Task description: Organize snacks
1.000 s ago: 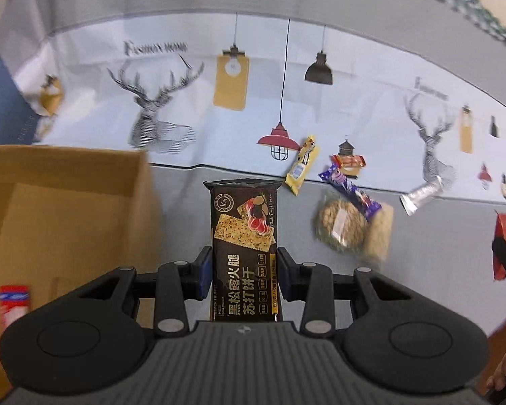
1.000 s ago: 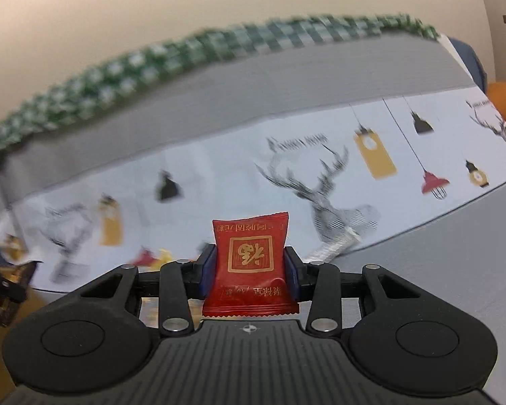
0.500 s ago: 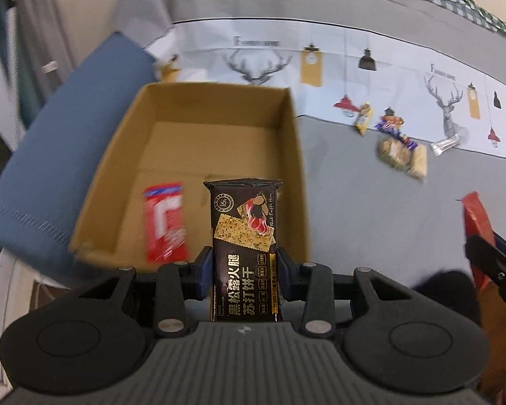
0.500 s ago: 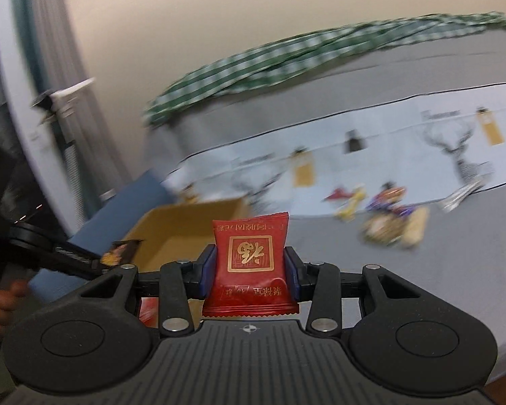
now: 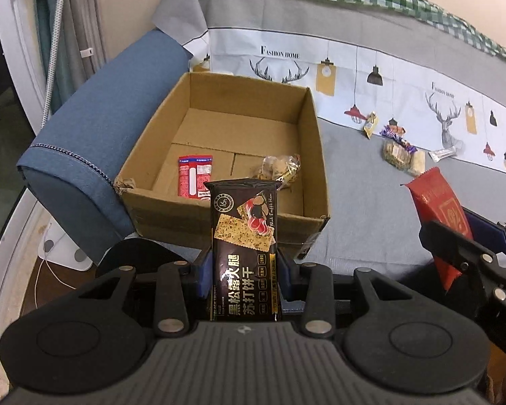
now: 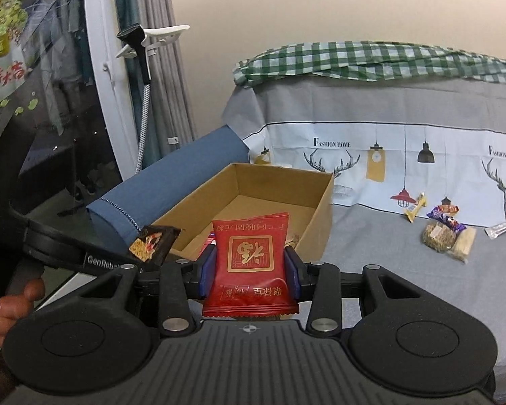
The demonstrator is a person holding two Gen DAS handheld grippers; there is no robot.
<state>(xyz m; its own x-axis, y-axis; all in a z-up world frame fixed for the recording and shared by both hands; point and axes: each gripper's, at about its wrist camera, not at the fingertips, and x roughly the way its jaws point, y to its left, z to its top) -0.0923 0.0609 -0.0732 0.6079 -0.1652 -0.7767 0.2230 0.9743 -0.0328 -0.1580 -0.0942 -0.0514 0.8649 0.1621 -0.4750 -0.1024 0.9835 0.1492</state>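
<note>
My left gripper [image 5: 243, 280] is shut on a black cracker packet [image 5: 243, 236] and holds it upright just in front of the near wall of an open cardboard box [image 5: 308, 155]. The box holds a red-and-white packet [image 5: 194, 174] and a clear bag of nuts [image 5: 280, 168]. My right gripper [image 6: 250, 271] is shut on a red snack pouch [image 6: 249, 263], also in front of the box [image 6: 324, 202]. The pouch shows at the right of the left wrist view [image 5: 438, 209]. Several loose snacks [image 5: 401, 150] lie on the grey cover to the right.
The box sits on a sofa covered with a grey and deer-print cloth [image 5: 371, 195], against a blue armrest [image 5: 94, 128]. A green checked cloth [image 6: 371, 57] drapes the backrest. A white scale [image 5: 62, 249] lies on the floor at left.
Both grippers have swung left from the loose snacks to the cardboard box, each still holding its packet. The box's inside now shows.
</note>
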